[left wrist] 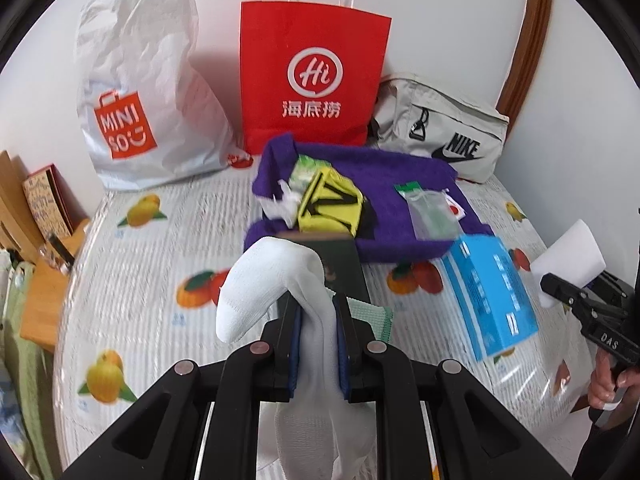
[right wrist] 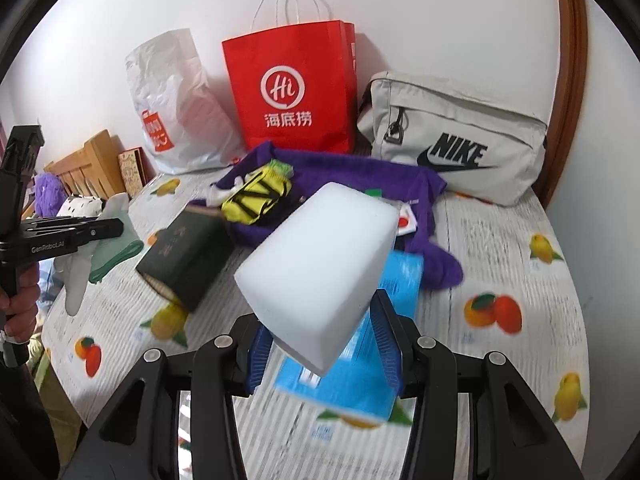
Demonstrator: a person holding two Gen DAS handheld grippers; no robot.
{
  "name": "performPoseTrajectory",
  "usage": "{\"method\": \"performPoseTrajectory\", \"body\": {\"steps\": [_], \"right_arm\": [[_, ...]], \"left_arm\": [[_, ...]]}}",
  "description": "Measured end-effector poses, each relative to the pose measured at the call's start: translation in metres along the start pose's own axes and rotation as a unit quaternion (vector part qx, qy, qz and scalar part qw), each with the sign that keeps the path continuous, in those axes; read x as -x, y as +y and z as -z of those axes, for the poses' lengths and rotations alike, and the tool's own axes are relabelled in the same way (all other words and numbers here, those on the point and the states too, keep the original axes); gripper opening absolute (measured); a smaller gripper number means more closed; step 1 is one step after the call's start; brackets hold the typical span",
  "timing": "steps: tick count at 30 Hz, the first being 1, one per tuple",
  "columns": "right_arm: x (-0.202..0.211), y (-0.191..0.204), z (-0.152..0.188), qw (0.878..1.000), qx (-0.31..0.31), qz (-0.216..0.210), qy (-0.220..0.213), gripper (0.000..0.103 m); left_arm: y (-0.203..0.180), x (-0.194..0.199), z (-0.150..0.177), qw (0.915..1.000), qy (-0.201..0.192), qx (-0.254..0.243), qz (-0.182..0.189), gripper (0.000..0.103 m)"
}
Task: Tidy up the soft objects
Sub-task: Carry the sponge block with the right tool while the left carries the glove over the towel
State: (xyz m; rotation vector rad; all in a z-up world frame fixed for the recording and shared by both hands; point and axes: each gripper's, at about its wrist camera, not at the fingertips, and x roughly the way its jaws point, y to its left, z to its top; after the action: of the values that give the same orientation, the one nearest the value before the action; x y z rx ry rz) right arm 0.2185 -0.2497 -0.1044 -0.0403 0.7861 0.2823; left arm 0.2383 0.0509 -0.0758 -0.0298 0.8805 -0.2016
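Observation:
My left gripper is shut on a white sock that droops over its pads, lifted above the fruit-print bed cover. My right gripper is shut on a white foam block, also held up off the bed. The same block shows at the right edge of the left wrist view, and the sock hangs at the left of the right wrist view. A purple sweater lies behind, with a yellow and black cloth on it.
A red paper bag, a white Miniso bag and a grey Nike bag stand along the wall. A blue box, a dark green book and a green cloth lie on the bed. A wooden headboard stands at left.

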Motion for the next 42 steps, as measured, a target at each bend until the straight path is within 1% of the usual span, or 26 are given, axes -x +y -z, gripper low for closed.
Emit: {"method": "performPoseTrajectory", "body": {"steps": [5, 8, 11, 14, 18, 21, 28, 33, 38, 42], "right_arm": [[-0.022, -0.013, -0.029, 1.0, -0.008, -0.004, 0.001, 0.047], [-0.039, -0.02, -0.045, 1.0, -0.011, -0.012, 0.008, 0.047], [-0.063, -0.024, -0.061, 1.0, 0.001, -0.004, 0.016, 0.047], [-0.088, -0.026, -0.073, 0.999, 0.017, 0.017, 0.032, 0.047], [-0.119, -0.029, -0.086, 0.998, 0.03, 0.015, 0.055, 0.047], [-0.141, -0.029, -0.093, 0.997, 0.039, 0.012, 0.068, 0.047], [-0.193, -0.017, -0.105, 0.991, 0.046, -0.02, 0.121, 0.047], [-0.217, -0.01, -0.11, 0.984, 0.039, -0.065, 0.161, 0.047], [-0.235, -0.019, -0.108, 0.975, 0.006, -0.091, 0.203, 0.048], [-0.238, -0.03, -0.106, 0.972, -0.026, -0.112, 0.206, 0.052]], "left_arm": [[0.003, -0.01, -0.021, 0.9999, -0.001, -0.001, -0.01, 0.015], [0.007, -0.02, -0.032, 1.0, -0.002, 0.004, -0.008, 0.015], [0.008, -0.035, -0.043, 0.9999, 0.005, 0.005, -0.009, 0.015], [0.006, -0.049, -0.052, 0.9998, 0.016, -0.002, -0.015, 0.015], [0.009, -0.062, -0.063, 0.9996, 0.02, -0.003, -0.018, 0.015], [0.014, -0.074, -0.07, 0.9996, 0.024, 0.002, -0.011, 0.015], [0.016, -0.096, -0.085, 0.9995, 0.032, -0.005, -0.003, 0.015], [0.017, -0.107, -0.092, 0.9993, 0.036, -0.011, 0.0, 0.015], [0.017, -0.113, -0.095, 0.9993, 0.036, -0.012, 0.004, 0.015], [0.013, -0.117, -0.096, 0.9991, 0.04, -0.016, 0.007, 0.015]]}}
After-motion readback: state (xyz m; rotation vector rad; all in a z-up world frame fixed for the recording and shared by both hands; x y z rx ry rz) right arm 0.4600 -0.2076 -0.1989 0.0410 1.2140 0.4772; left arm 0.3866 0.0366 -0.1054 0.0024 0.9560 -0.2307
